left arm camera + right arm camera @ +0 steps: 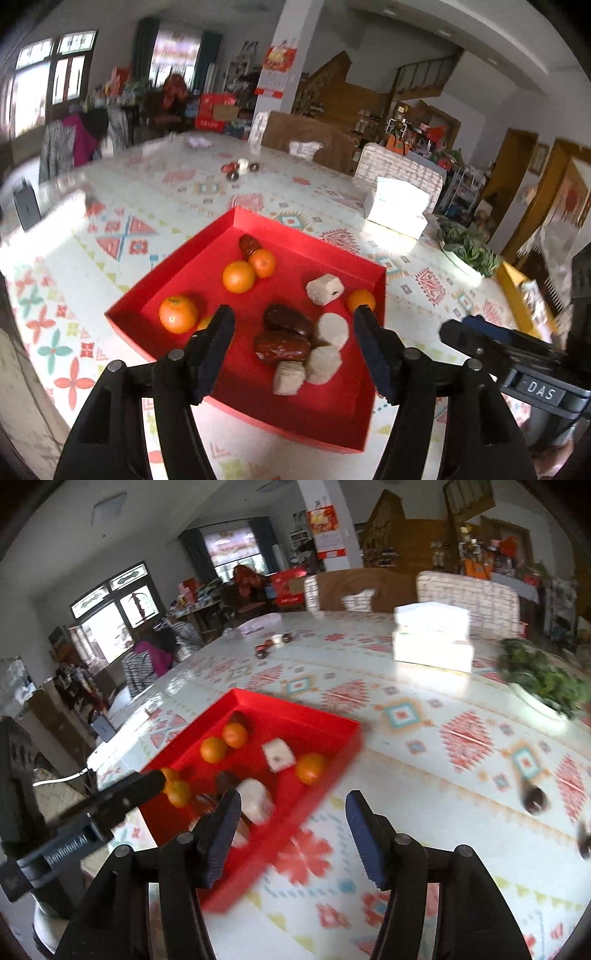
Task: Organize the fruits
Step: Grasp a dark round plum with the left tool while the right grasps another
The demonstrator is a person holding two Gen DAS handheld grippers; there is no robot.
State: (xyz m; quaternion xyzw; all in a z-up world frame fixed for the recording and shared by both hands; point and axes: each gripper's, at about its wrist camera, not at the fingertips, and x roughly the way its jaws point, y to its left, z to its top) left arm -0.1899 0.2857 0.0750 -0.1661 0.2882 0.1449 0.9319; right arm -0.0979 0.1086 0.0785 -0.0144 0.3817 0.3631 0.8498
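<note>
A red tray [258, 417] [258, 853] sits on the patterned table. It holds several oranges [178, 314] [311, 768], dark red dates [282, 346] and pale beige chunks [324, 289] [277, 754]. My left gripper [293, 317] is open and empty, hovering above the tray's near side over the dates. My right gripper [291, 801] is open and empty above the tray's right edge. A dark date [535, 800] lies loose on the table to the right of the tray; another dark item [585, 840] lies at the far right edge, blurred.
A white tissue box [399, 206] [432, 638] stands at the back right. A dish of green leaves [467, 249] [543, 683] lies beside it. Small dark items [240, 169] [273, 644] lie far back on the table. Chairs stand behind the table.
</note>
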